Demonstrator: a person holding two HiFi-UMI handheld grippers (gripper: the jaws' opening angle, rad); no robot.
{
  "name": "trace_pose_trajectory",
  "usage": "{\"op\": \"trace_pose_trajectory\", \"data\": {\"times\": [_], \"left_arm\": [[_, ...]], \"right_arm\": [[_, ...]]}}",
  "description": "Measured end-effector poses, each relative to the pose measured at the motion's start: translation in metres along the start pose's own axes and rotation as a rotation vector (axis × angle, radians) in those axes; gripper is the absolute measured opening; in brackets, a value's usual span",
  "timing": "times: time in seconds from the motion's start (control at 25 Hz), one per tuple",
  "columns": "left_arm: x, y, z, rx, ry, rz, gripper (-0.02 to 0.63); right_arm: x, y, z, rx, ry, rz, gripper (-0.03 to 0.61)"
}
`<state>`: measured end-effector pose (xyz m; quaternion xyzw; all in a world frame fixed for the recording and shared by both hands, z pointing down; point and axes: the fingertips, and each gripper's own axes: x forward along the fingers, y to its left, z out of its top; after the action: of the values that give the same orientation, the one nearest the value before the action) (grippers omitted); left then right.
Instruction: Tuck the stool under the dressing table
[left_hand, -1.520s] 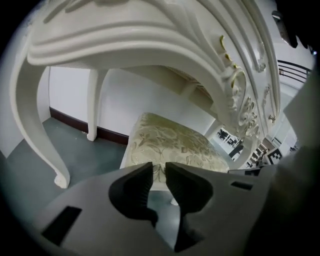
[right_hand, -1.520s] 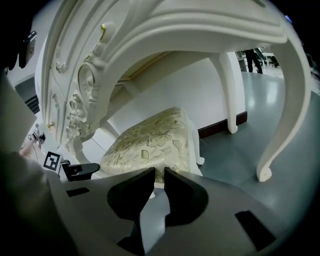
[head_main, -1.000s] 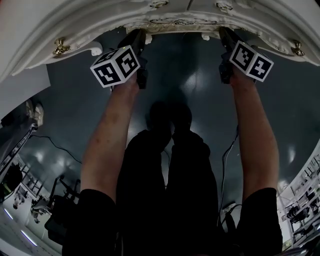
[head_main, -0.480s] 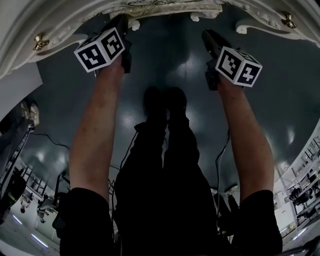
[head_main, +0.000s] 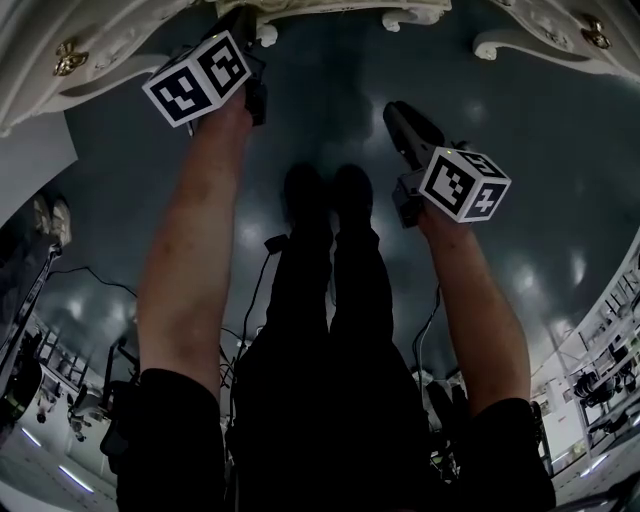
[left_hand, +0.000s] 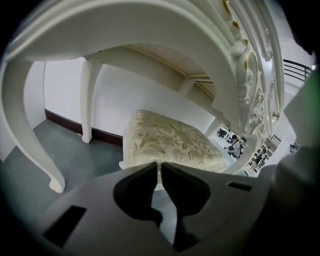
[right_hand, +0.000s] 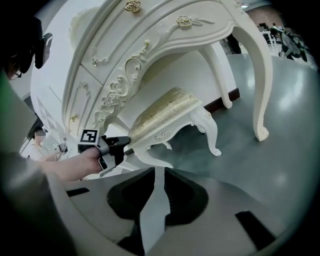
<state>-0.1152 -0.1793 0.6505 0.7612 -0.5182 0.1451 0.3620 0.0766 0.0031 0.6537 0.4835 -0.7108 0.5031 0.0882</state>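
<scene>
The white stool (left_hand: 170, 140), with a floral cushion, stands under the carved white dressing table (left_hand: 150, 30). From the right gripper view, the stool (right_hand: 170, 112) sits mostly beneath the table (right_hand: 150, 45), its near end sticking out a little. My left gripper (left_hand: 160, 167) is shut, its tips against the stool's near rim; the right gripper view also catches it (right_hand: 125, 142). In the head view, this left gripper (head_main: 243, 18) reaches to the stool's frame (head_main: 405, 17). My right gripper (head_main: 392, 108) is shut and empty, held back over the floor, apart from the stool (right_hand: 155, 172).
The person's legs and shoes (head_main: 330, 200) stand between the two arms on the dark grey floor. Curved table legs (right_hand: 262, 80) (left_hand: 30, 140) flank the stool. A cable (head_main: 255, 300) trails on the floor. A white wall with a dark skirting (left_hand: 65, 125) lies behind.
My right gripper has drawn back from the stool's frame, toward the person and inward. The left gripper has stayed at the stool's rim. The table has slid toward the picture's top.
</scene>
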Motion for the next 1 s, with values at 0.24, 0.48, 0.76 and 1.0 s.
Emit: {"op": "trace_pose_trajectory", "data": {"times": [0.24, 0.48, 0.76, 1.0], "left_arm": [[-0.01, 0.003, 0.007, 0.012, -0.02, -0.013, 0.035], [-0.055, -0.026, -0.014, 0.02, -0.016, -0.095, 0.035], [-0.137, -0.082, -0.021, 0.103, 0.037, -0.163, 0.012], [-0.219, -0.122, 0.003, 0.129, 0.046, -0.192, 0.009]], "right_arm": [[0.001, 0.026, 0.013, -0.036, -0.045, 0.046, 0.074], [-0.016, 0.067, 0.03, -0.137, -0.076, 0.121, 0.074], [-0.071, 0.117, 0.041, -0.229, -0.076, 0.195, 0.074], [-0.129, 0.159, 0.043, -0.237, -0.07, 0.209, 0.074]]}}
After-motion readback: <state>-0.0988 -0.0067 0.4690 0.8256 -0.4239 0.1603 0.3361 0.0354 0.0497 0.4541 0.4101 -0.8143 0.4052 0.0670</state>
